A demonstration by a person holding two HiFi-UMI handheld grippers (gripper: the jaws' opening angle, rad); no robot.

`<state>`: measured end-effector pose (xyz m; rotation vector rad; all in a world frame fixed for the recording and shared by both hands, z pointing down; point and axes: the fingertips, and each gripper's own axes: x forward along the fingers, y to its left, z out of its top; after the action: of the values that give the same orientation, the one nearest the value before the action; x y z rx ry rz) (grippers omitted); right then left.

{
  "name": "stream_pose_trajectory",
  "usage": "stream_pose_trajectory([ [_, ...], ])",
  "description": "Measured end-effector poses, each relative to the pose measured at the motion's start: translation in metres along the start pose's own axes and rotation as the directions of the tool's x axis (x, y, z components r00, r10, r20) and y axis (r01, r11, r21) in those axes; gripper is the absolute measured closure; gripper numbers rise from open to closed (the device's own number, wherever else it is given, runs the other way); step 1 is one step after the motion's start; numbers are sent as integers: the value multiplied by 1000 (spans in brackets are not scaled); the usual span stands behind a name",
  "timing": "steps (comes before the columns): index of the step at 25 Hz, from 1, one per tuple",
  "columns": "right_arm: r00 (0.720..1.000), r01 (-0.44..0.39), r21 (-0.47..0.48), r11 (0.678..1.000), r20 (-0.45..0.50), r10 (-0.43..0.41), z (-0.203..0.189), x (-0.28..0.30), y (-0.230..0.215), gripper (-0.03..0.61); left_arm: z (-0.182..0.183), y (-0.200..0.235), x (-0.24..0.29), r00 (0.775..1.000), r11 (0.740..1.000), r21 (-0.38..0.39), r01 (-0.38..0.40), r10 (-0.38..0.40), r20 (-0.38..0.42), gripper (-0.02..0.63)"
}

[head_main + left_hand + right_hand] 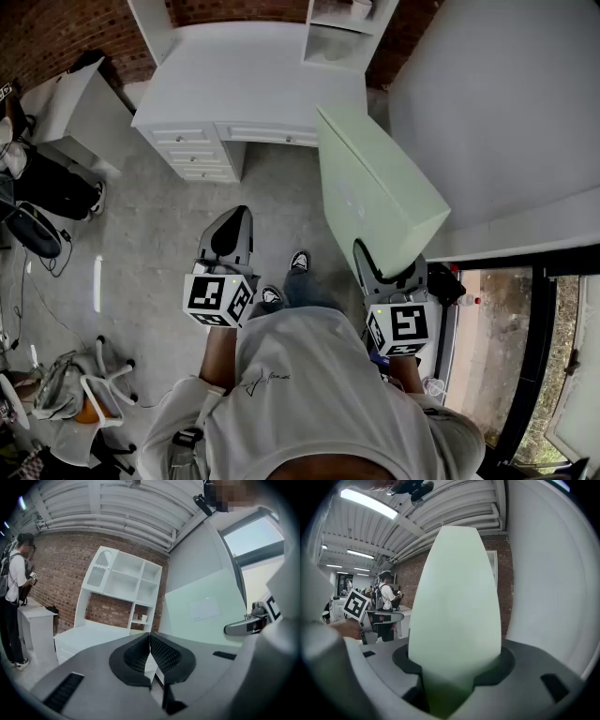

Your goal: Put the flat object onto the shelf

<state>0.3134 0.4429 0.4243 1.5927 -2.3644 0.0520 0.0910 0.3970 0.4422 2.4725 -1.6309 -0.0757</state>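
Observation:
A pale green flat box (375,187) is carried edge-up above the floor, and my right gripper (386,261) is shut on its near end. In the right gripper view the flat box (457,606) fills the middle and stands up between the two jaws. My left gripper (230,234) hangs to its left with its jaws closed together and nothing between them. The left gripper view has the closed pads (150,656) in front, the white shelf unit (124,585) against a brick wall, and the flat box (206,609) at right. The shelf unit (342,28) stands on a white desk (248,84).
White drawers (192,155) sit under the desk. A white side table (70,112) stands at left, with bags, cables and a stool (98,389) on the grey floor. A white wall (497,112) rises at right. A person (14,602) stands by the side table.

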Motion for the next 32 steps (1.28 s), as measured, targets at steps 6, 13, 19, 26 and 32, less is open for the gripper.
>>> stream_pose_trajectory([
  [6,1000,-27,-4,1000,3,27,3,-13,7,313,2,-8,-22,1000,1000,-7,-26,26,13,600],
  [13,998,-64,18,998,19,63,11,-6,24,305,8,5,-33,999,1000,2,-25,25,26,600],
  [19,996,-80,33,996,36,79,17,2,31,304,14,19,-36,999,1000,11,-25,25,33,600],
  [26,992,-119,17,993,31,119,24,44,34,302,18,41,-19,998,999,13,-49,48,34,600],
  [32,985,-163,26,986,55,161,42,98,31,302,31,72,19,997,997,20,-70,69,27,600],
])
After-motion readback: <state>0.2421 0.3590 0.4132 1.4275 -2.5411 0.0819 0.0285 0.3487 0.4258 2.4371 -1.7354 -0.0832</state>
